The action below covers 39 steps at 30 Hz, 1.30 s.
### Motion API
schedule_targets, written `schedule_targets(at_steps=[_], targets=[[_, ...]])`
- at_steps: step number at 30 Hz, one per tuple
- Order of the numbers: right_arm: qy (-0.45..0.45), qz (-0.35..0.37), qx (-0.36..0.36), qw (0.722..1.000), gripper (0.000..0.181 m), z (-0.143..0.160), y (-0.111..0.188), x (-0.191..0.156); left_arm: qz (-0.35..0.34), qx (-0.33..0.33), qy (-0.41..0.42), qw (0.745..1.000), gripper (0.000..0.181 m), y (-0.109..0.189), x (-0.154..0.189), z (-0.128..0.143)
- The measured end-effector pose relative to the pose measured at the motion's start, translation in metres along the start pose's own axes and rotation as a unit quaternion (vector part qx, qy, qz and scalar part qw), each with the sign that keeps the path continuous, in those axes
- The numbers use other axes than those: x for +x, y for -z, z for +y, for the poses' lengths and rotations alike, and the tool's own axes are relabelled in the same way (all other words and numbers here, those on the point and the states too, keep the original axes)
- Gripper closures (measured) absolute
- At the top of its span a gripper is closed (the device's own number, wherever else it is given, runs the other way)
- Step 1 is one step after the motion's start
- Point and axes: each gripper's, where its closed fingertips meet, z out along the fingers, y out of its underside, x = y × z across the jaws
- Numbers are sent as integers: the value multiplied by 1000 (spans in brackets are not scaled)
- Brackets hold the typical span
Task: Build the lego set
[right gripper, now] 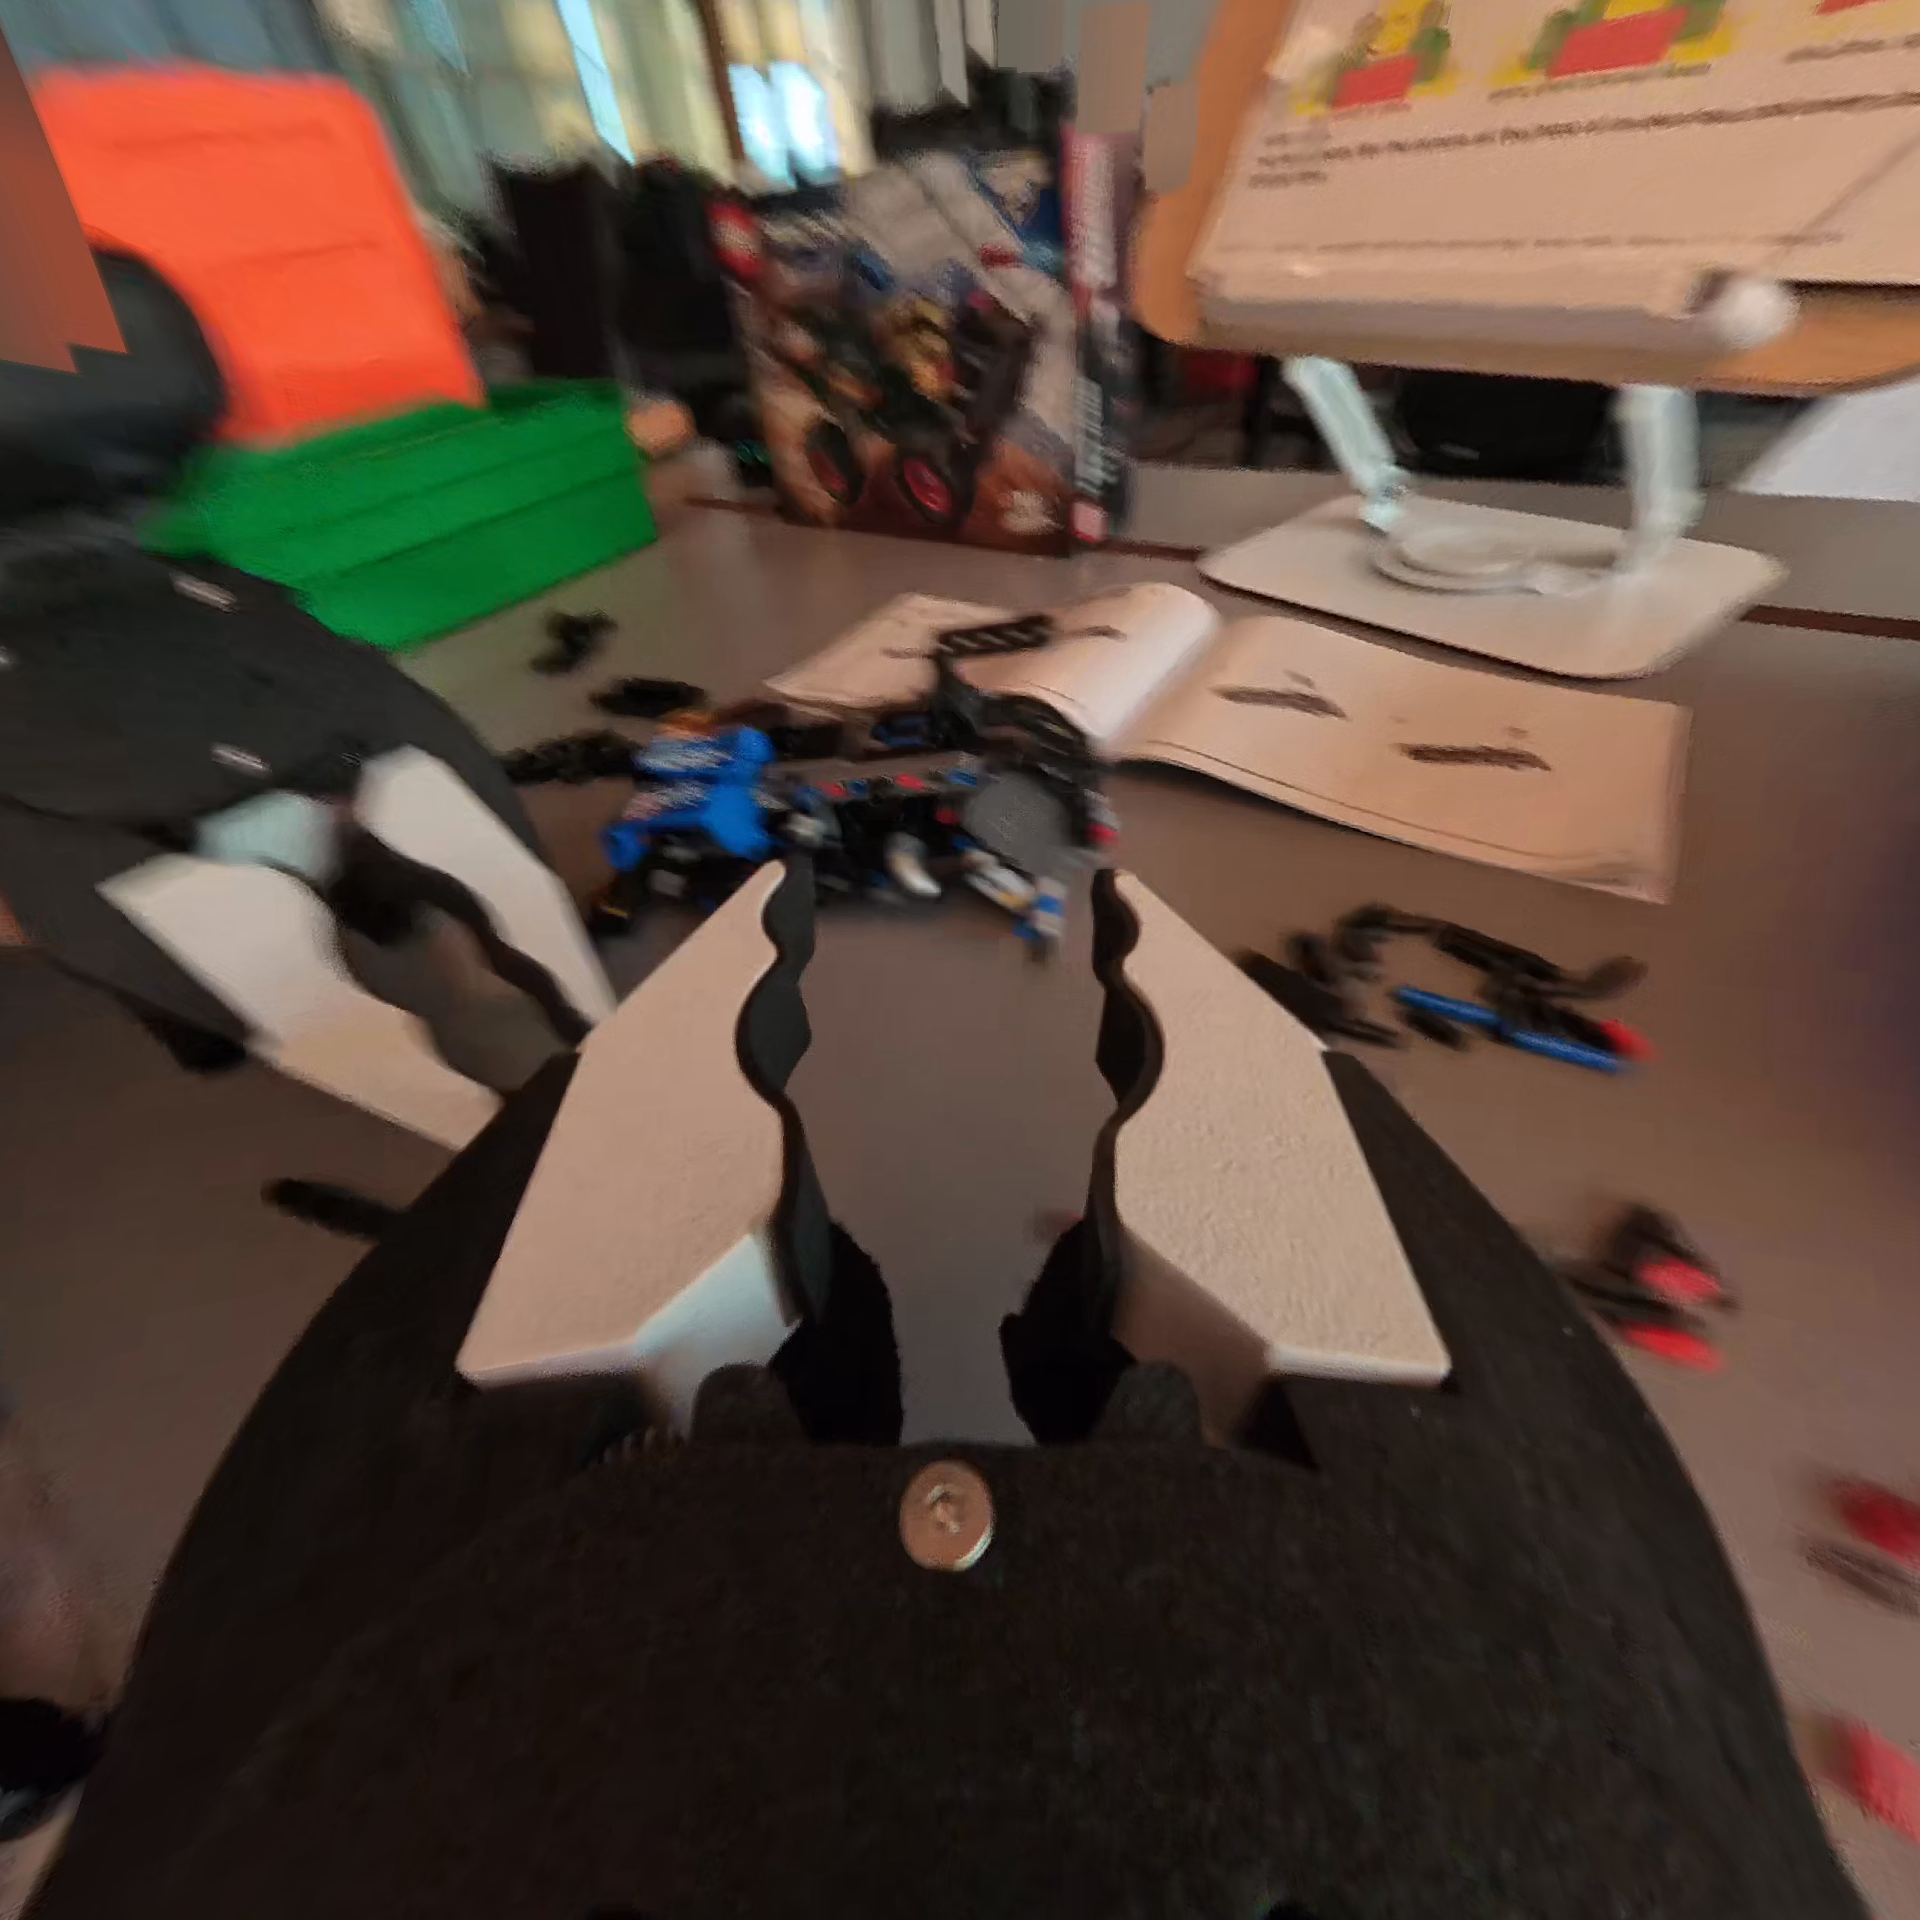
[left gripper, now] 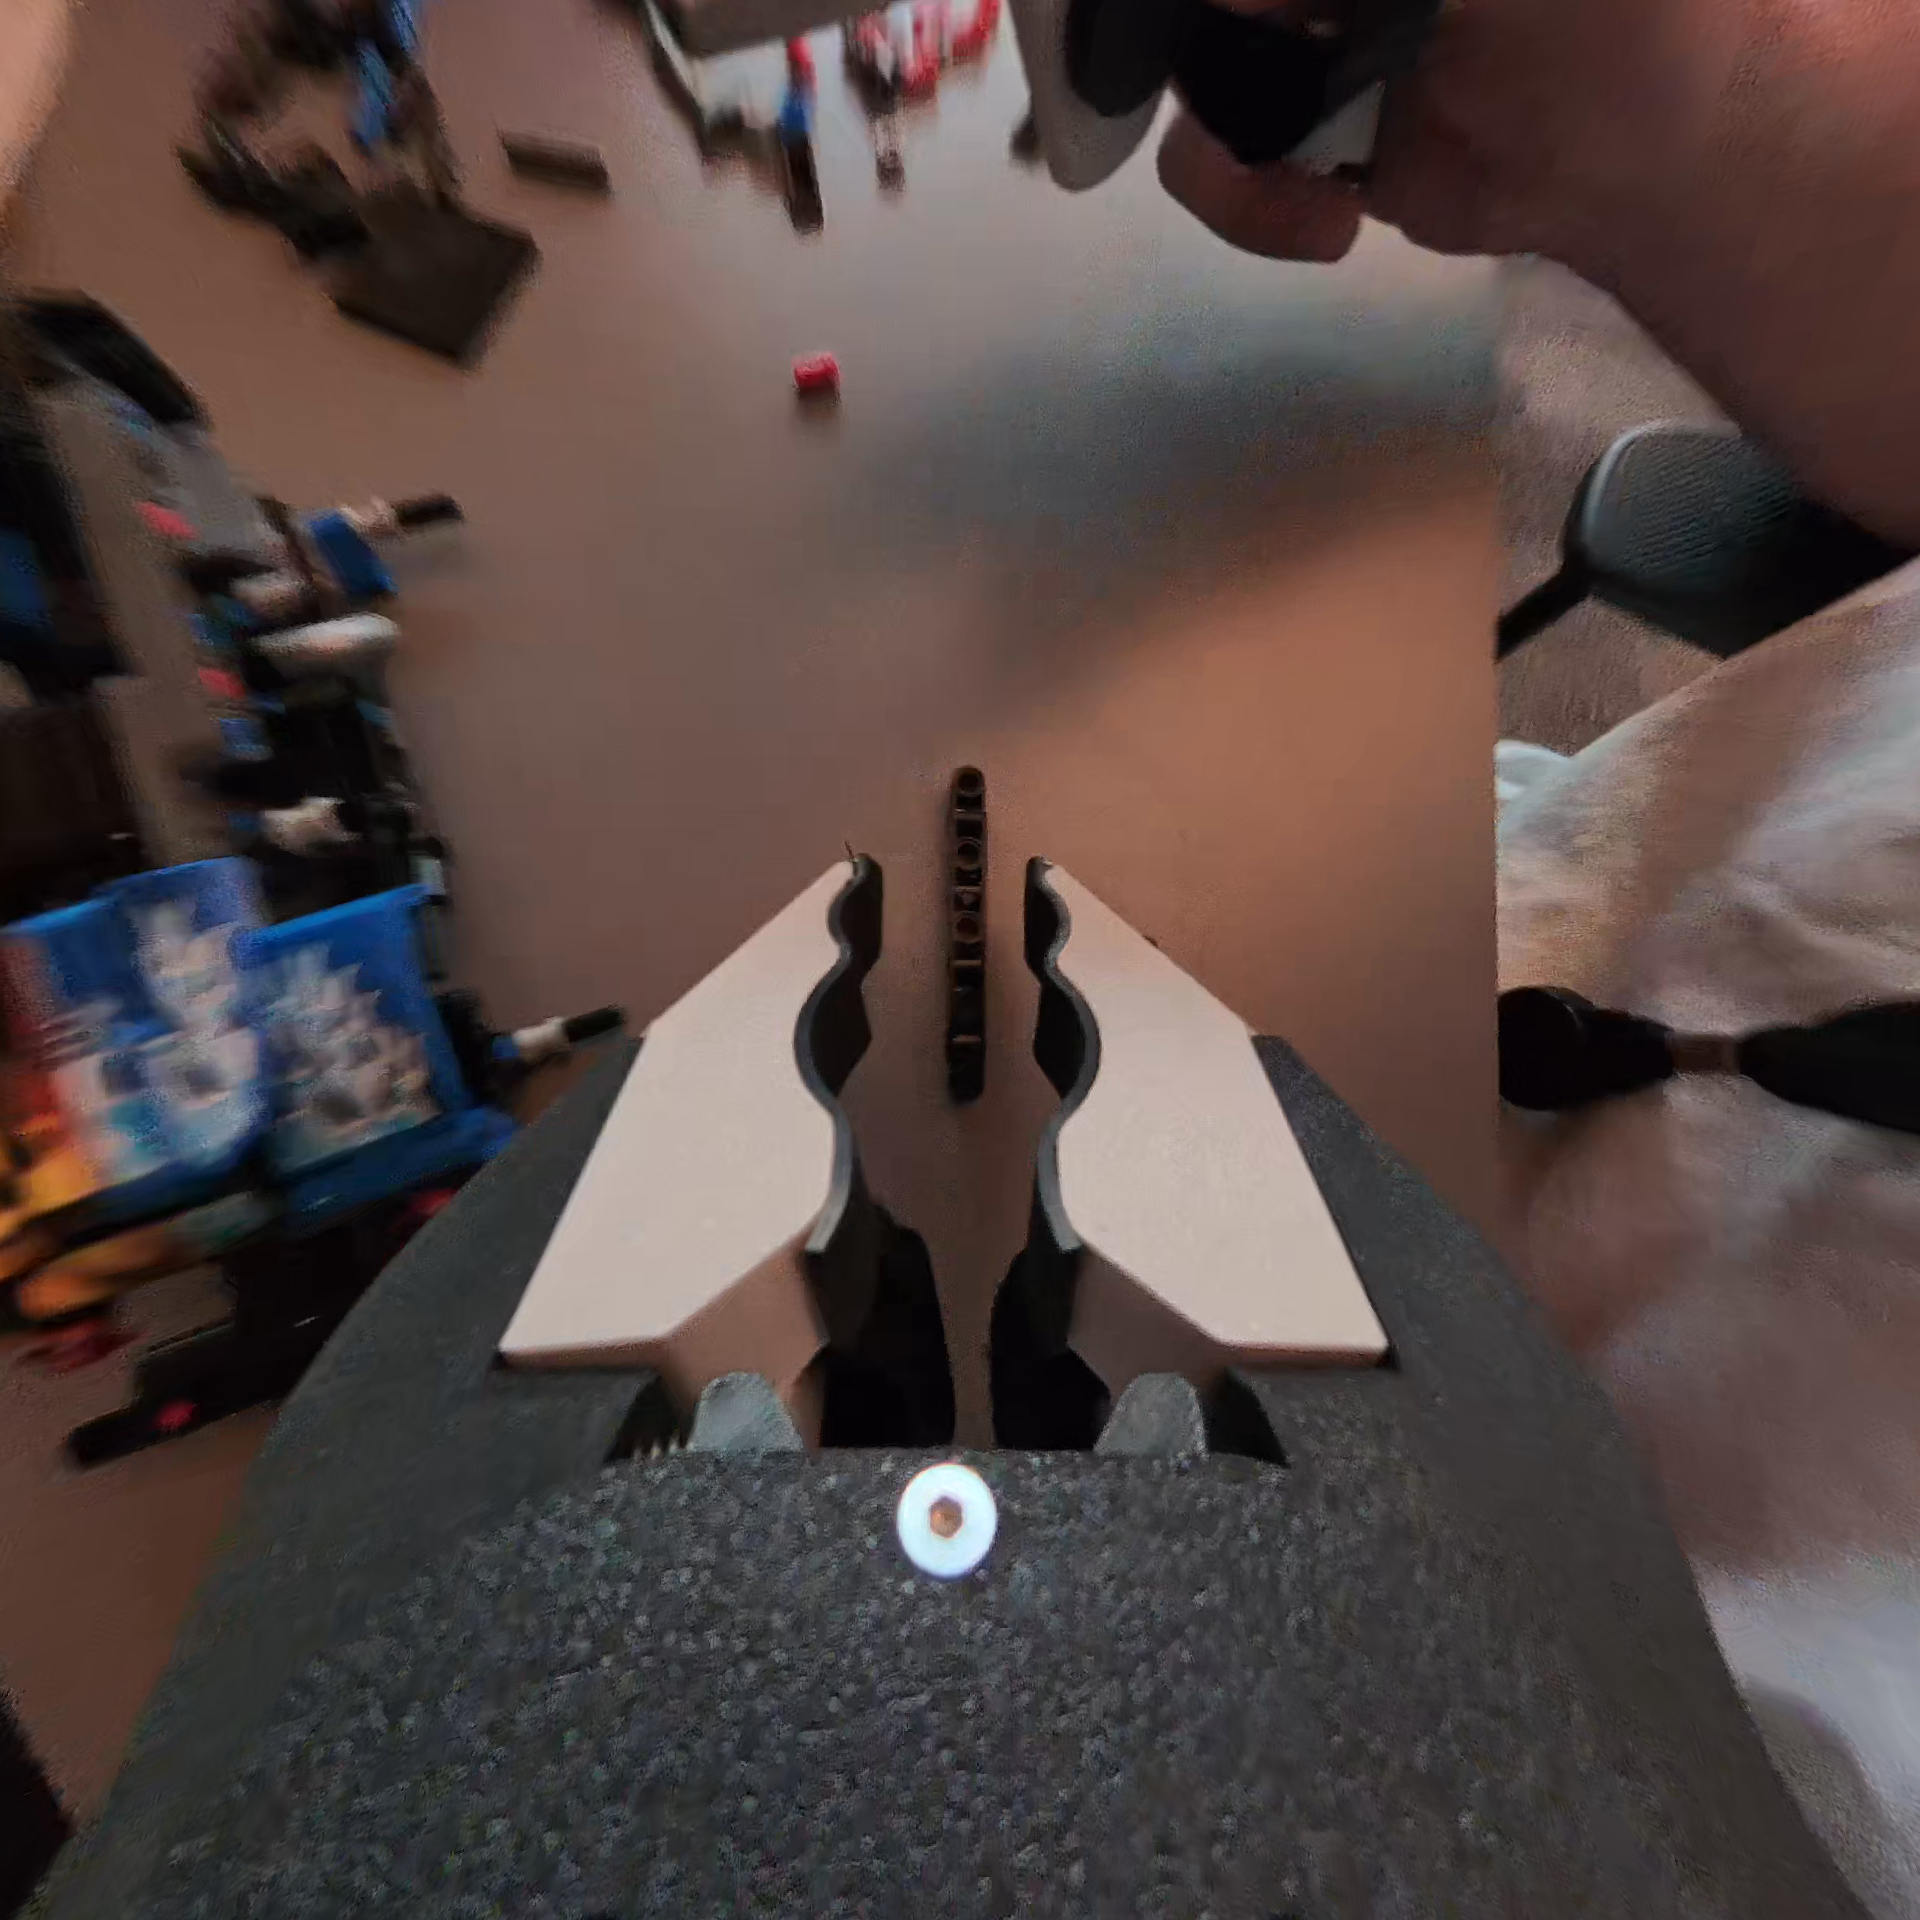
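One black beam [left gripper: 966, 935] lies on the table [left gripper: 1143, 623] between the parted, untouching fingers of the left gripper [left gripper: 954, 868], one red brick [left gripper: 816, 372] beyond, while the right gripper [right gripper: 948, 883] gapes empty before one half-built blue-black model [right gripper: 852, 821] beside one open booklet [right gripper: 1299, 727]

1. The left gripper [left gripper: 954, 883] has a black, speckled, grainy body that widens toward the camera.
2. Its two fingers [left gripper: 727, 1091] are pale flat wedges, each with a black wavy inner edge.
3. A round silver washer with a screw [left gripper: 947, 1519] sits centred on the left body, behind the fingers.
4. The right gripper [right gripper: 951, 904] has the same build: a dark textured body and pale fingers [right gripper: 1226, 1143] with scalloped black edges.
5. A silver screw [right gripper: 945, 1525] sits centred on the right body.
6. Toothed grey parts show at the base of each pair of fingers.
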Motion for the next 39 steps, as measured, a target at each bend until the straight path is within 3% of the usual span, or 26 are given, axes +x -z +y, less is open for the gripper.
schedule_targets(at_steps=[1, 5, 8, 12, 17, 24, 29, 34, 39], targets=[[19, 41, -24, 999, 132, 0, 8, 18, 0, 38, -11, 999, 153, 13, -4, -6], [48, 134, -97, 985, 136, 1, 35, 83, 6, 226, -29, 974, 152, 70, -28, -29], [33, 141, -149, 978, 137, 15, 24, 116, -13, 291, 1, 957, 152, 96, -57, -29], [32, 154, -204, 966, 144, 31, -5, 150, -60, 316, 1, 947, 157, 114, -81, -17], [7, 120, -243, 963, 152, 43, -33, 165, -19, 317, 32, 948, 157, 108, -80, -13], [-8, 112, -280, 953, 153, 58, -44, 183, 10, 314, 36, 949, 157, 104, -70, -14], [-36, 115, -283, 951, 162, 59, -50, 188, -9, 316, 20, 949, 157, 111, -72, -16], [-14, 113, -291, 950, 164, 60, -47, 184, -20, 314, 11, 949, 158, 113, -73, -16], [30, 126, -288, 949, 178, 61, -46, 187, -27, 309, 6, 951, 159, 110, -73, -15]])
